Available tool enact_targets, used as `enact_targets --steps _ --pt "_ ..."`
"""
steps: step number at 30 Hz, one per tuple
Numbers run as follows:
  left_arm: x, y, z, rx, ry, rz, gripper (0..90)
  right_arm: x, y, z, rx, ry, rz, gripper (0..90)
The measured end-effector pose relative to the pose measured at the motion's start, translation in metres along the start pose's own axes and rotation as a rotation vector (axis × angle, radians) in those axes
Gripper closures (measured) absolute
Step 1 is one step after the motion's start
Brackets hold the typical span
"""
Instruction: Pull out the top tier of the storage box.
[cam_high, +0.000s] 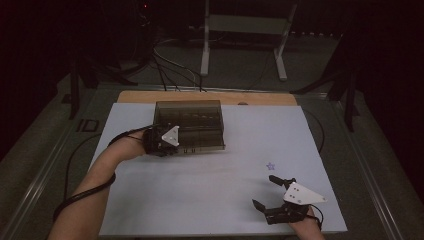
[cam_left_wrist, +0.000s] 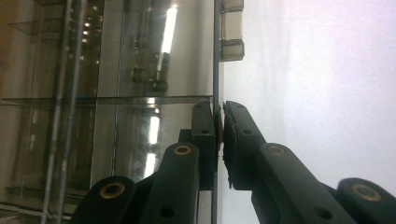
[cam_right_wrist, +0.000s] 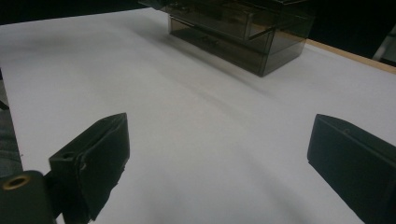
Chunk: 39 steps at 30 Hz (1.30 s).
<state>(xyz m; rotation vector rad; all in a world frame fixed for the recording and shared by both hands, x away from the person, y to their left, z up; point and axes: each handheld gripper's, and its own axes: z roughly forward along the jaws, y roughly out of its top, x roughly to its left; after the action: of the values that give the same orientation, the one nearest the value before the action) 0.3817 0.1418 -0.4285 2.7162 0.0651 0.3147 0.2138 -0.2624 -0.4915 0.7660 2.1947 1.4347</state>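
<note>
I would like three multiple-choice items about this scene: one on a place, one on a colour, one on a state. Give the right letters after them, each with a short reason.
1. Where does the smoky transparent plastic box stand on the white sheet?
A. far side, towards the left
B. near right corner
C. in the very middle

2. What colour is the small star mark on the sheet?
A. red
B. blue-purple
C. green

3. In what state is the left gripper?
A. wide open above the sheet
B. lying on its side, apart from the box
C. shut on a thin edge of the box

Answers: 1 A, the high view shows the box at the sheet's far edge, left of centre. 2 B, the star looks blue-purple there. 3 C, the left gripper view shows its fingers pressed on the clear panel's edge, while the right gripper is open.
</note>
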Motion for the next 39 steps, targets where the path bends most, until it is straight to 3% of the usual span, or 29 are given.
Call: enact_targets --steps 14,24,31,36,39 --pt "-0.004 -0.004 0.000 -0.025 0.001 -0.021 83.9 0.000 0.000 0.000 -0.001 -0.001 -0.001 5.7" --pt "-0.002 -0.009 -0.003 -0.031 0.031 -0.033 82.1 0.001 0.000 -0.001 -0.001 -0.002 -0.005 5.7" --pt "-0.003 -0.012 -0.008 -0.060 0.065 -0.073 74.9 0.001 0.000 -0.001 -0.001 -0.002 -0.006 5.7" --pt "-0.004 -0.012 -0.014 -0.087 0.049 -0.103 70.1 0.001 0.001 -0.001 -0.001 -0.002 -0.005 5.7" --pt "-0.005 -0.013 -0.018 -0.129 0.042 -0.146 64.6 0.001 0.001 -0.001 -0.001 -0.003 -0.007 5.7"
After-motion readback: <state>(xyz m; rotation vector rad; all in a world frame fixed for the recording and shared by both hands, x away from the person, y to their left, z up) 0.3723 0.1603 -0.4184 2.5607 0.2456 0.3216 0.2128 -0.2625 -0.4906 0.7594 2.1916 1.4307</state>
